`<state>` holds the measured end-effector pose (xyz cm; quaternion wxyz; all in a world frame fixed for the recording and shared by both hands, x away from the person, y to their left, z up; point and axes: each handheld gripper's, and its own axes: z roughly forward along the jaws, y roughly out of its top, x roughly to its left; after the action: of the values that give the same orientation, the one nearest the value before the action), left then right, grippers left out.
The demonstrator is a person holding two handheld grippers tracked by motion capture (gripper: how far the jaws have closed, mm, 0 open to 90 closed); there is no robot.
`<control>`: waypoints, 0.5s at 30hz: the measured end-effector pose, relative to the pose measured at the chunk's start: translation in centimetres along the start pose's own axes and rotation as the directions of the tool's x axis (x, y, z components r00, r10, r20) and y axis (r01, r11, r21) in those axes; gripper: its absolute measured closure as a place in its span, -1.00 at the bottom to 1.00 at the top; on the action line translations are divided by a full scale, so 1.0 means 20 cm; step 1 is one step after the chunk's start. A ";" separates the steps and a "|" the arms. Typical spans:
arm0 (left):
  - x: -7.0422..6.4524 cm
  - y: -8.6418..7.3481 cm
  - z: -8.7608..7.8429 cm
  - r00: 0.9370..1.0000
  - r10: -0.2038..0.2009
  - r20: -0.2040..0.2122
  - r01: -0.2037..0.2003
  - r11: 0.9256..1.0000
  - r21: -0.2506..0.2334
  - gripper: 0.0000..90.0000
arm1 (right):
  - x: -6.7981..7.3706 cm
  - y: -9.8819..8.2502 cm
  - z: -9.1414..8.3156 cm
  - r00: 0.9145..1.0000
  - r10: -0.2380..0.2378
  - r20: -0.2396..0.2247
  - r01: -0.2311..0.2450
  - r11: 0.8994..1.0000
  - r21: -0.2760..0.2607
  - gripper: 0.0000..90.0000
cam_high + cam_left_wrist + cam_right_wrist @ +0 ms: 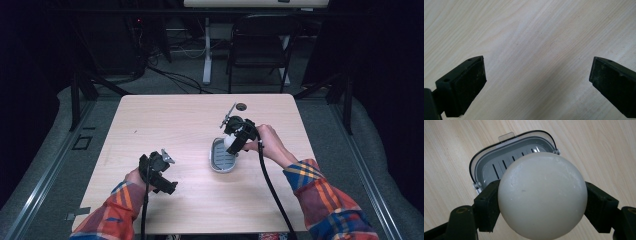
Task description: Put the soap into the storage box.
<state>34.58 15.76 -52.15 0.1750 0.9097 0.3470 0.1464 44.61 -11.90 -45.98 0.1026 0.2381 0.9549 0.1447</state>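
Round white soap [542,195] sits squeezed in the right gripper [542,202] fingers, over the empty grey soap dish [489,168] at 12 o'clock. Left gripper [536,82] fingers gape wide, holding nothing, above bare surface [536,37].

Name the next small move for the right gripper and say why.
Probably lower it toward the tray. The right gripper is clamped on the pale soap, held above the open grey slotted tray, which lies empty on the table. The left gripper is open over bare wood.
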 end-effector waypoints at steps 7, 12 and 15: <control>0.00 0.00 0.00 1.000 0.000 0.000 0.000 1.000 -0.003 -0.98 | 0.02 0.06 0.02 0.999 -0.038 0.006 0.038 0.999 0.033 -0.47; 0.00 0.00 0.00 1.000 0.001 0.000 -0.001 1.000 -0.002 -0.98 | 0.03 0.09 0.05 0.999 -0.050 0.004 0.049 0.998 0.044 -0.47; 0.00 0.00 0.00 1.000 0.001 0.000 -0.001 1.000 -0.003 -0.98 | 0.04 0.11 0.08 0.999 -0.047 -0.008 0.047 0.998 0.052 -0.47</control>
<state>34.55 15.79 -52.13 0.1762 0.9096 0.3462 0.1470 45.27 -9.28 -46.82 0.0966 0.2176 0.9641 0.1178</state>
